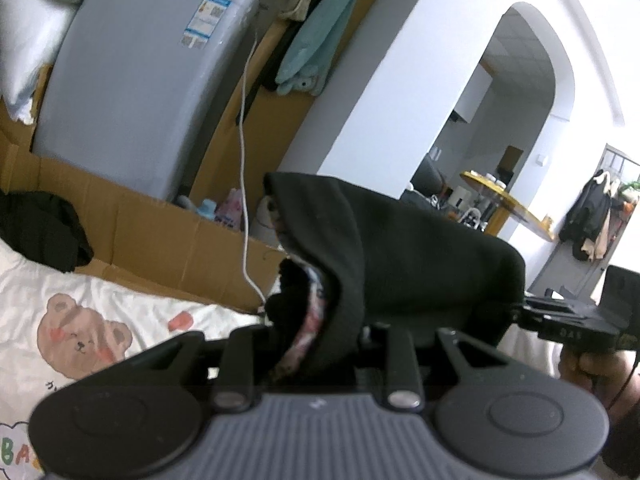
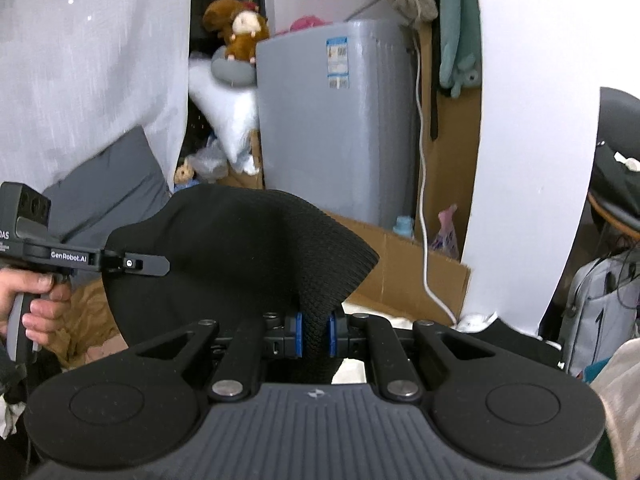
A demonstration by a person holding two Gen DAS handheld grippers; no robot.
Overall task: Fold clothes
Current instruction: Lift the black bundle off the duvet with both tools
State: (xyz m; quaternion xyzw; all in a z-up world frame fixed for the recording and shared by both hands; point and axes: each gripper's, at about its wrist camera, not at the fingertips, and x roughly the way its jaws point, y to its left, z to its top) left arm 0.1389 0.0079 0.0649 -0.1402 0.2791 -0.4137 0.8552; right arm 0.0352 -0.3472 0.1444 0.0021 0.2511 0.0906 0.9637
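- Right gripper [image 2: 315, 334] clamped narrow on a bunched fold of the black garment [image 2: 248, 248], blue pads [image 2: 295, 334] pressing it from both sides.
- Left gripper [image 1: 320, 344] closed on the same black garment [image 1: 400, 252], fabric draped over its fingers; a patterned pink and white lining [image 1: 310, 320] showing at the fold.
- Garment held in the air between both grippers, stretched from one to the other, above the bed sheet [image 1: 100, 320] with its bear print.
- Left gripper seen from the right wrist view at the garment's left edge, gripped by a hand [image 2: 36, 300].
- Behind: grey appliance [image 2: 332, 120] on flattened cardboard [image 1: 160, 224], white cable [image 2: 422, 200] hanging beside it, stuffed toy [image 2: 242, 32] just beside its top corner.
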